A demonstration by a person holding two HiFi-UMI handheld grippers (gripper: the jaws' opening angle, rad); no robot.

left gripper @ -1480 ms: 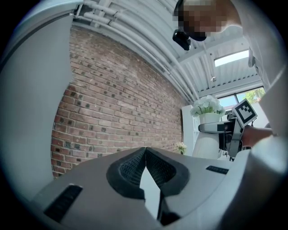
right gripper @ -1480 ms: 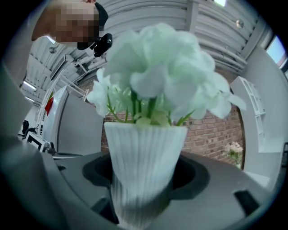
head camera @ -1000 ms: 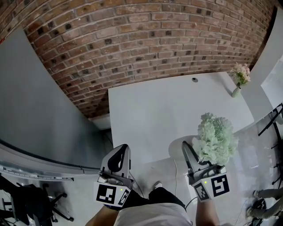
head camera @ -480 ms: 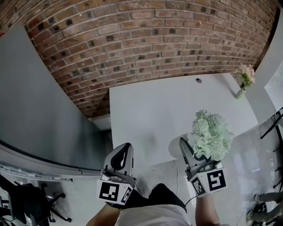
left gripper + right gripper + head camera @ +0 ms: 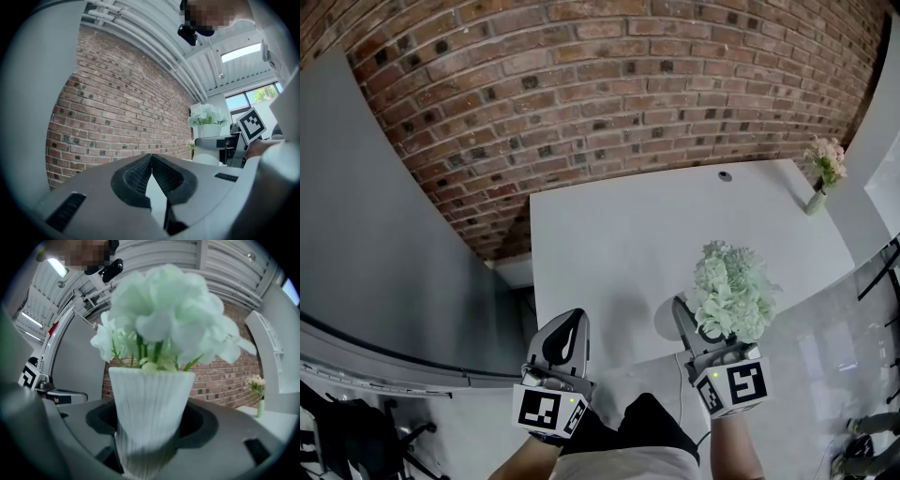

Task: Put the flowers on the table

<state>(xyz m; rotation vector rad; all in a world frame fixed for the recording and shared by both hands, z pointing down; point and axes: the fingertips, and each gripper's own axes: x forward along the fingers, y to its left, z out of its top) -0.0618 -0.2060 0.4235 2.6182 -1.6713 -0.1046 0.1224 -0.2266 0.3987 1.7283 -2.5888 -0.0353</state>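
Observation:
A white ribbed vase (image 5: 147,413) of pale green-white flowers (image 5: 728,291) stands upright between the jaws of my right gripper (image 5: 705,330), which is shut on it. In the head view the bunch hangs over the near edge of the white table (image 5: 628,234). My left gripper (image 5: 564,343) is shut with nothing in it, held left of the vase and just short of the table's near edge. The same vase (image 5: 207,136) also shows at the right of the left gripper view.
A small vase of pink flowers (image 5: 825,169) stands at the table's far right corner. A dark round fitting (image 5: 725,175) sits near the table's far edge. A brick wall (image 5: 581,84) runs behind and a grey panel (image 5: 375,234) stands at the left.
My right gripper has carried the vase forward and a little left, so the flowers now reach over the table's near edge. The left gripper stayed shut and shifted slightly forward.

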